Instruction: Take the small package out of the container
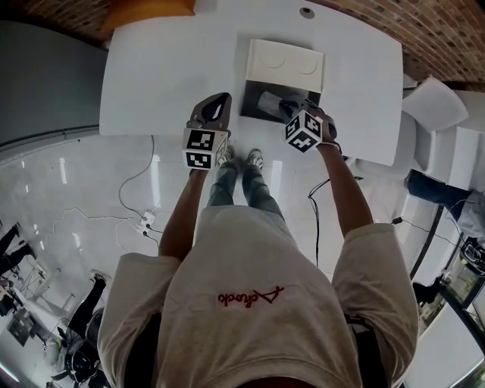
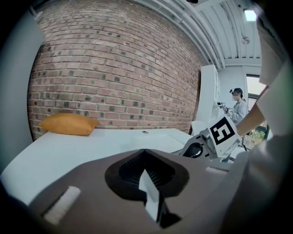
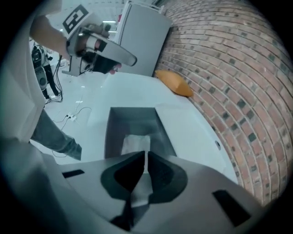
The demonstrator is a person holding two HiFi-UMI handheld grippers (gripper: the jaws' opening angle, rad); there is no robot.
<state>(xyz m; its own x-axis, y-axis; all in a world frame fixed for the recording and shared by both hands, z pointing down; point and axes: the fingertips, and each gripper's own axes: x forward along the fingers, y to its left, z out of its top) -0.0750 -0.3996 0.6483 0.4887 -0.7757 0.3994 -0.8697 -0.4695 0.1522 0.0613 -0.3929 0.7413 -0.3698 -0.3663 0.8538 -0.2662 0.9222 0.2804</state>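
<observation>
A grey open container (image 1: 254, 112) stands on the white table (image 1: 167, 76), its white lid (image 1: 286, 67) lying back behind it. A small pale package (image 1: 267, 101) lies inside. My right gripper (image 1: 286, 108) points steeply down into the container's mouth with its jaws shut and nothing between them. In the right gripper view the shut gripper (image 3: 145, 157) hangs just above the white package (image 3: 136, 142) inside the container (image 3: 116, 123). My left gripper (image 1: 223, 100) hovers left of the container over the table's front edge; its jaws (image 2: 145, 155) look shut and empty.
An orange cushion (image 1: 148, 11) lies at the table's far left corner by the brick wall (image 2: 114, 68). A small round hole (image 1: 306, 12) marks the tabletop behind the lid. Cables and a power strip (image 1: 145, 221) lie on the floor. White furniture (image 1: 433, 102) stands to the right.
</observation>
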